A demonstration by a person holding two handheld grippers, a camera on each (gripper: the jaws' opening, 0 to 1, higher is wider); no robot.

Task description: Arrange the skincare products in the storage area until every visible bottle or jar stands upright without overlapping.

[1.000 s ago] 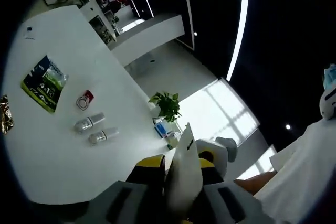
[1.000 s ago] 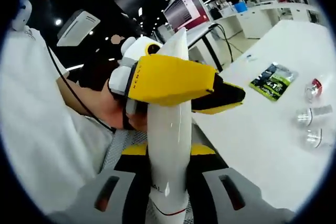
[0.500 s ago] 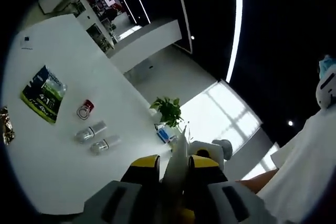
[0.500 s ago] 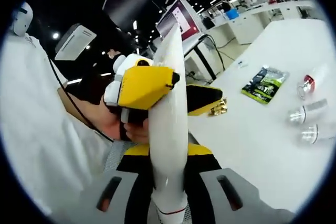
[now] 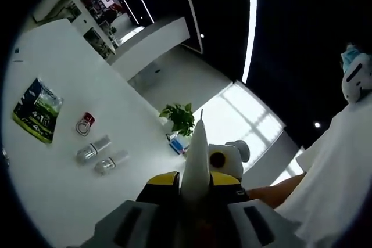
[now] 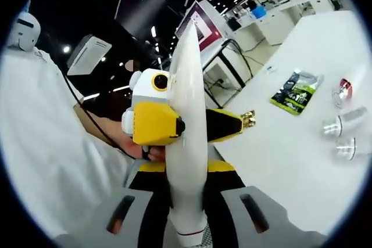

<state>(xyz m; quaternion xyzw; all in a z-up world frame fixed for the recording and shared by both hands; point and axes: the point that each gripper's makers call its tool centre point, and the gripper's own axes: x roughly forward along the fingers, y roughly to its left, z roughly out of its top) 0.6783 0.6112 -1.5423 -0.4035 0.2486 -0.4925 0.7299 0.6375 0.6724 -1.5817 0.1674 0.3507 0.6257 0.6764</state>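
My right tongs (image 6: 187, 198) and left tongs (image 5: 195, 183) both pinch the white tube (image 6: 187, 126); it looks light, soft, slippery, best gripped mid-body.

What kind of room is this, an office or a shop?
Probably a large open office or lab: long white counter, a potted green plant by bright windows, and a desk with a computer monitor under rows of ceiling strip lights.

Left gripper (image 5: 196, 187) clamped on white tube (image 5: 196, 158). White table (image 5: 52, 190): green packet (image 5: 36, 110), red-capped jar (image 5: 85, 125), two clear bottles (image 5: 93, 149) lying flat. Potted plant (image 5: 179, 118) beyond.
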